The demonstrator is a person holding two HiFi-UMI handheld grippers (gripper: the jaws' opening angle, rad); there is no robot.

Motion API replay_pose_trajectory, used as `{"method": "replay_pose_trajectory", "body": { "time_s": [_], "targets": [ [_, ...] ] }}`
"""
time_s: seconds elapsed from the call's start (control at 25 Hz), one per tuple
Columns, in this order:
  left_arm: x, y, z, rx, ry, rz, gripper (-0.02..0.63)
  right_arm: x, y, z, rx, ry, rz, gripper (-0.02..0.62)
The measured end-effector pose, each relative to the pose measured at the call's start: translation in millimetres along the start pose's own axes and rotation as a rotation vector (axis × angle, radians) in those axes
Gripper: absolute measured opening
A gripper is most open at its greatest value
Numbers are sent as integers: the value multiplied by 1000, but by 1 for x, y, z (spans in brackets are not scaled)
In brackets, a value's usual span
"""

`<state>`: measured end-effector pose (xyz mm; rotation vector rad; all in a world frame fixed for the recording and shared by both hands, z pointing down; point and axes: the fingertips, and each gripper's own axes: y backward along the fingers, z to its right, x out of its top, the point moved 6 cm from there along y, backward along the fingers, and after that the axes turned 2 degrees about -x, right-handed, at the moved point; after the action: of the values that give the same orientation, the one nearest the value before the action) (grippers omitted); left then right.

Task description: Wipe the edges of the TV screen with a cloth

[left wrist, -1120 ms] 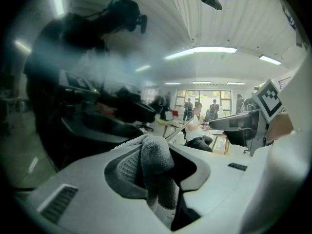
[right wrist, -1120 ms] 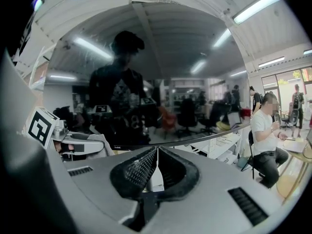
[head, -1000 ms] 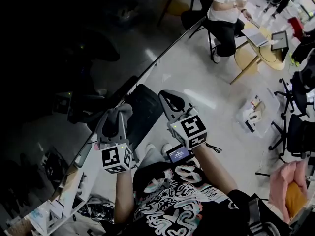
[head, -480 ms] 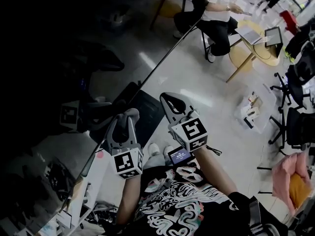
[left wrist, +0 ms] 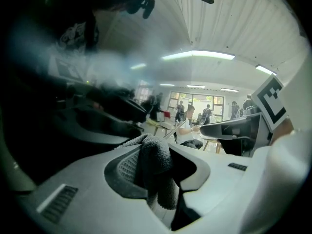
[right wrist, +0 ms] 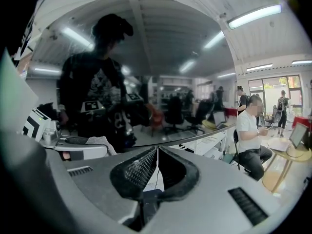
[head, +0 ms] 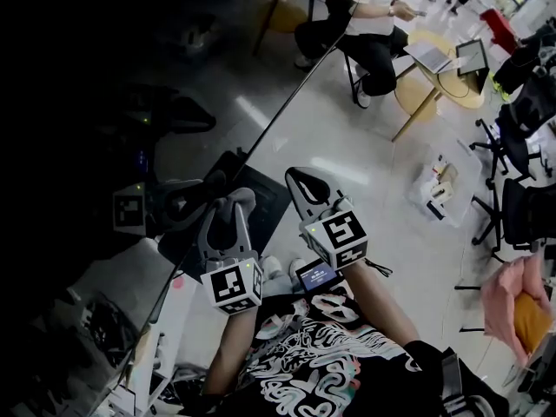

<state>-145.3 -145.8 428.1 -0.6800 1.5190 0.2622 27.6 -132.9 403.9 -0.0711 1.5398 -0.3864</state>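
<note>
Head view, largest first. Dark TV screen [head: 78,129] across the left half, mirroring the room, its thin edge [head: 287,111] running diagonally from upper right to lower left. Beyond the edge, pale floor [head: 347,155] with a seated person [head: 373,24] at a round wooden table [head: 439,72], well apart from the grippers. Left gripper [head: 230,205] at the screen's edge, clenched on a grey cloth [left wrist: 155,162] — folds bulging up between the jaws in the left gripper view. Right gripper [head: 301,183] just beside it on the floor side of the edge, jaws pressed together with nothing between them — plain in the right gripper view.
</note>
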Motion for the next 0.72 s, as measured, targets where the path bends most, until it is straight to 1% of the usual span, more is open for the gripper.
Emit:
{"method": "replay_pose_trajectory", "body": {
  "time_s": [0.12,0.2,0.32,0.52,0.72],
  "targets": [
    [5,-7,4,-16,18,14,123,0,1,3,-14,-4,-1,31],
    [7,-9,5,-31,44,20,123,-1,4,5,-30,-9,-2,30],
    [10,-11,4,-58,106,28,123,-1,6,7,-53,-14,-2,31],
    [11,-16,4,-112,233,40,123,2,11,8,-81,-8,2,30],
    [12,-27,5,-165,311,52,123,3,15,8,-113,-7,12,30]
  ]
}}
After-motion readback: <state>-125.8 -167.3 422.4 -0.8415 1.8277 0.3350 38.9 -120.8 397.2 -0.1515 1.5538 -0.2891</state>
